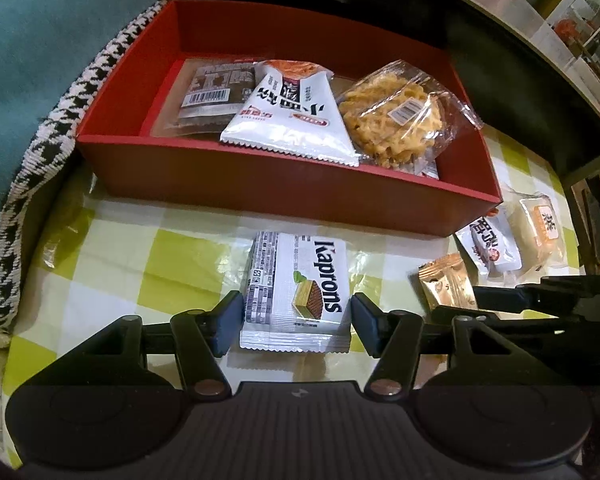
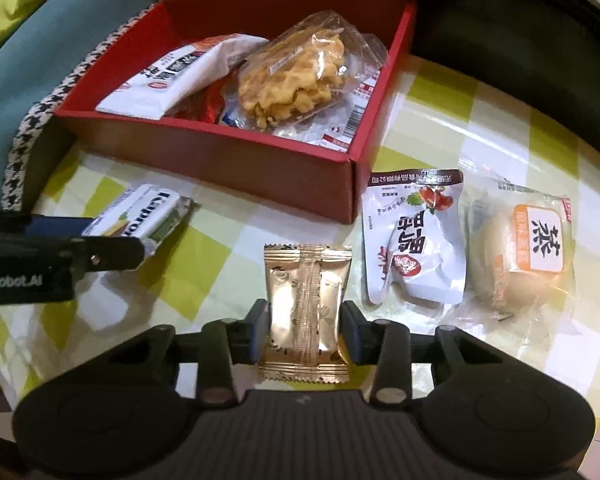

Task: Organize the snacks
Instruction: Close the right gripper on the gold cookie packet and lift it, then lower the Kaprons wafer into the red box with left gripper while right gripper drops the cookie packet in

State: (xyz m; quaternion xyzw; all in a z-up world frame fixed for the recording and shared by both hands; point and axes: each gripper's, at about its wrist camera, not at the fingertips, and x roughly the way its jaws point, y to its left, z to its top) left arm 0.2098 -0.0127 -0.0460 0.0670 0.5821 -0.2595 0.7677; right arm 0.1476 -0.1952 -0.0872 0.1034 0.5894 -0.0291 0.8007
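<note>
Houndstooth cloth (image 1: 40, 152) hugs the table's left edge beside the red box (image 1: 260, 184), which blocks the far side. In front of it on the checked tablecloth (image 1: 140, 264), the left gripper (image 1: 296, 320) straddles the Kaprons wafer pack (image 1: 296, 288), pads right at its sides, can't tell if they're squeezing. The right gripper (image 2: 304, 332) pinches the gold sachet (image 2: 306, 308). Only the right wrist view fully shows the white pouch (image 2: 416, 240) and the bun pack (image 2: 520, 252); the packets under the fried snack bag (image 2: 300, 76) are mostly buried.
</note>
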